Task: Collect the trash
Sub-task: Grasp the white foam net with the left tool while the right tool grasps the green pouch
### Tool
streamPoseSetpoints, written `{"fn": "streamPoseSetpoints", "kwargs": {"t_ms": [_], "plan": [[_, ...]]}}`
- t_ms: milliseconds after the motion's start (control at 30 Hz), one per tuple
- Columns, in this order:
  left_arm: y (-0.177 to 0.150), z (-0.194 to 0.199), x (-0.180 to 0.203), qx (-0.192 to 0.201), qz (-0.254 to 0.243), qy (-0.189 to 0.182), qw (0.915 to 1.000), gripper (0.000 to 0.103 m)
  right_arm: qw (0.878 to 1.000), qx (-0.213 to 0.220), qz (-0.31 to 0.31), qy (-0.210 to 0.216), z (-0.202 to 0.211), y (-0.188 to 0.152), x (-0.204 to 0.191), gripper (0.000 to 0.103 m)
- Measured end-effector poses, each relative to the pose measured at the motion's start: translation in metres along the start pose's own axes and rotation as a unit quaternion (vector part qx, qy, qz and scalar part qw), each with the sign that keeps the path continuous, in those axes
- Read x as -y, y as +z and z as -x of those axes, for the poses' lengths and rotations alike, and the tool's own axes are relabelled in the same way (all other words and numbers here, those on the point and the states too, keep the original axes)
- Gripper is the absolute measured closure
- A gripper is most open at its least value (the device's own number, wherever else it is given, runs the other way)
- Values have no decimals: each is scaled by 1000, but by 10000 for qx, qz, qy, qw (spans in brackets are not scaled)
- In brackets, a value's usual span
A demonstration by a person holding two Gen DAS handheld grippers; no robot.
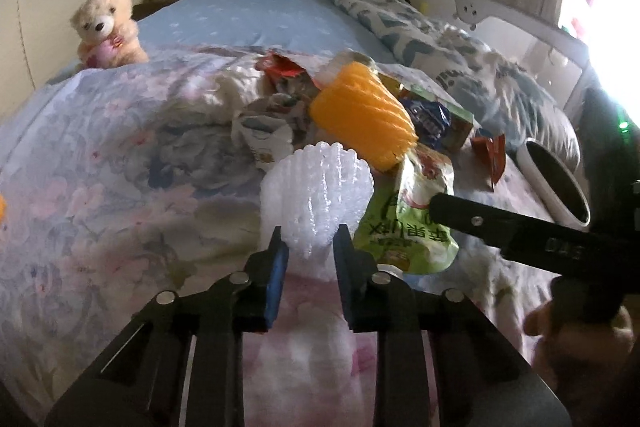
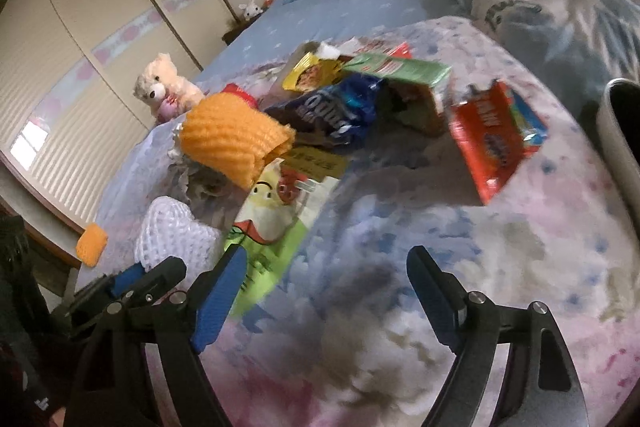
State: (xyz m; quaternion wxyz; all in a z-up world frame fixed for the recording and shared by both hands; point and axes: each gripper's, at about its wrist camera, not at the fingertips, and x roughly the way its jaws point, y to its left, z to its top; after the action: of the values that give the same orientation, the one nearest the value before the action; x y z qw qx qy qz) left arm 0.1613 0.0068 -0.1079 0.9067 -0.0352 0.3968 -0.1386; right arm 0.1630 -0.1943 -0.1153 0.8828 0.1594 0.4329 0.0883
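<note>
At the bottom centre of the left wrist view, the left gripper (image 1: 308, 251) has its blue-padded jaws drawn in close on the lower end of a white foam net (image 1: 316, 195), a puffy mesh sleeve that bulges above the tips; the pads press its sides. Just right of it lies a green pouch (image 1: 404, 227), glossy and crumpled, with one black finger of the right gripper (image 1: 472, 215) reaching in from the right edge over it.

In the right wrist view the right gripper (image 2: 324, 291) stands wide open at the lower middle with nothing between its jaws; only the flowered quilt (image 2: 400, 227) lies below, soft and rumpled. The green pouch (image 2: 268, 247) sits at its left tip, touching or just under the blue pad.

Further up the frame lies an orange foam net (image 2: 236, 139), ribbed and tube-shaped, then a dark blue wrapper (image 2: 340, 107), a green carton (image 2: 400, 71) and a red wrapper (image 2: 492, 143) to the right. A white bin (image 1: 556, 183) with a dark inside lies at the right edge of the left view. A teddy bear (image 1: 108, 23) sits at the upper left.
</note>
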Motion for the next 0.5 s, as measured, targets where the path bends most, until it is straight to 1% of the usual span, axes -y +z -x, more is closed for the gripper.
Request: {"fn": "streamPoseSetpoints", "kwargs": {"t_ms": [167, 200, 233, 267, 300, 333, 400, 500], "plan": [[-2, 4, -11, 22, 206, 53, 9998, 82, 9998, -91, 26, 168, -20, 6, -14, 20], [-2, 4, -12, 13, 223, 63, 9997, 82, 9998, -71, 79, 164, -22, 6, -16, 28], [-2, 3, -12, 2, 232, 74, 9997, 82, 9997, -95, 129, 172, -25, 6, -19, 40], [-3, 4, -13, -1, 240, 67, 9997, 82, 9996, -103, 115, 234, -27, 7, -19, 49], [-3, 5, -12, 3, 246, 54, 9997, 82, 9994, -132, 74, 314, -27, 6, -18, 65], [-3, 6, -10, 10, 243, 46, 9997, 82, 9987, -135, 14, 485, -26, 6, -17, 71], [-3, 9, -6, 45, 209, 24, 9998, 82, 9988, -60, 59, 475, -20, 5, -17, 81], [-3, 13, 3, 110, 145, -14, 9998, 82, 9984, 67, 48, 556, -6, 3, -14, 85]]}}
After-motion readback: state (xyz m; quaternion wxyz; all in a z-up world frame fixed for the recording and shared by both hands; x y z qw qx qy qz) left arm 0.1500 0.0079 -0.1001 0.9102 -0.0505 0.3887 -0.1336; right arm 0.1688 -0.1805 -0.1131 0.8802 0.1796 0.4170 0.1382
